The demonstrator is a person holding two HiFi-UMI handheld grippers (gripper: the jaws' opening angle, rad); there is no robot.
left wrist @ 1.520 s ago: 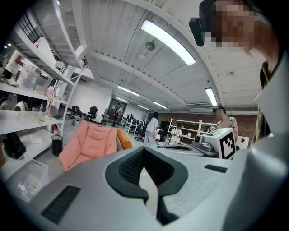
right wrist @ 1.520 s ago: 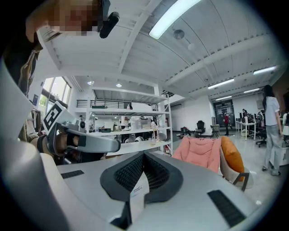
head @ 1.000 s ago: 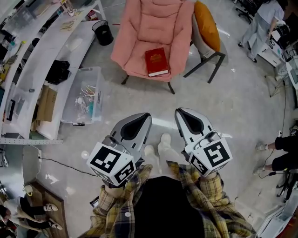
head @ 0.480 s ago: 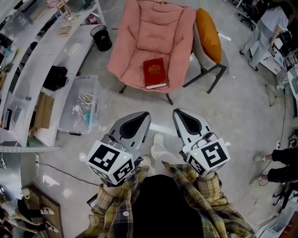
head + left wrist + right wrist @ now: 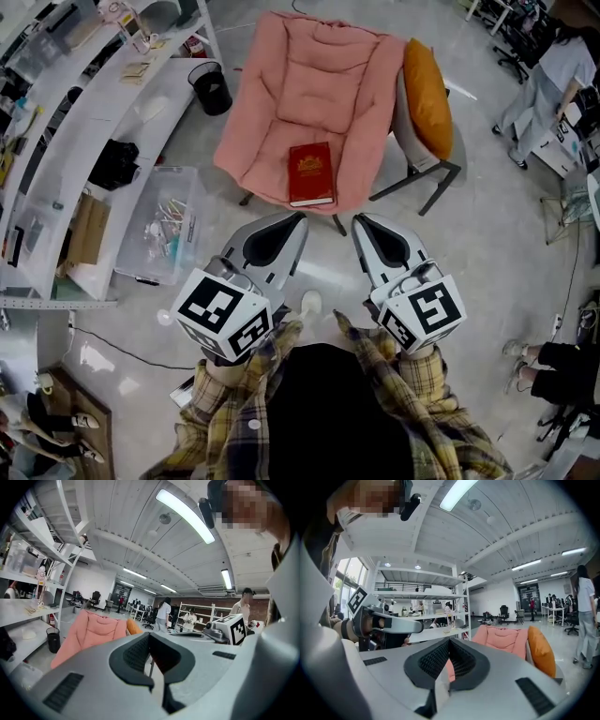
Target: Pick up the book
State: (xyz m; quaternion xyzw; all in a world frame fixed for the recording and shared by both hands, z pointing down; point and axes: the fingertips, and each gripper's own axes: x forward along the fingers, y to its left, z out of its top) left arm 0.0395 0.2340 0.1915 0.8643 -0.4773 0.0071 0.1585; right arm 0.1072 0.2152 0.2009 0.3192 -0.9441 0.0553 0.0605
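A red hardback book (image 5: 310,173) lies flat near the front edge of the seat of a pink padded chair (image 5: 309,84). My left gripper (image 5: 297,218) and right gripper (image 5: 362,223) are held side by side, just short of the chair's front edge and pointing at it. Both are shut with nothing between the jaws. In the left gripper view the left gripper (image 5: 150,641) shows shut jaws with the chair (image 5: 91,630) beyond. The right gripper (image 5: 449,641) looks the same, facing the chair (image 5: 501,637). Neither gripper view shows the book.
An orange cushion (image 5: 427,84) leans at the chair's right side. A black bin (image 5: 210,87) and a clear plastic box (image 5: 164,225) stand on the floor to the left, beside long white shelves (image 5: 84,122). People stand at the upper right (image 5: 553,84) and lower right (image 5: 553,361).
The person has walked toward the chair, so the chair and book have come nearer to both grippers. The jaws have stayed shut and empty.
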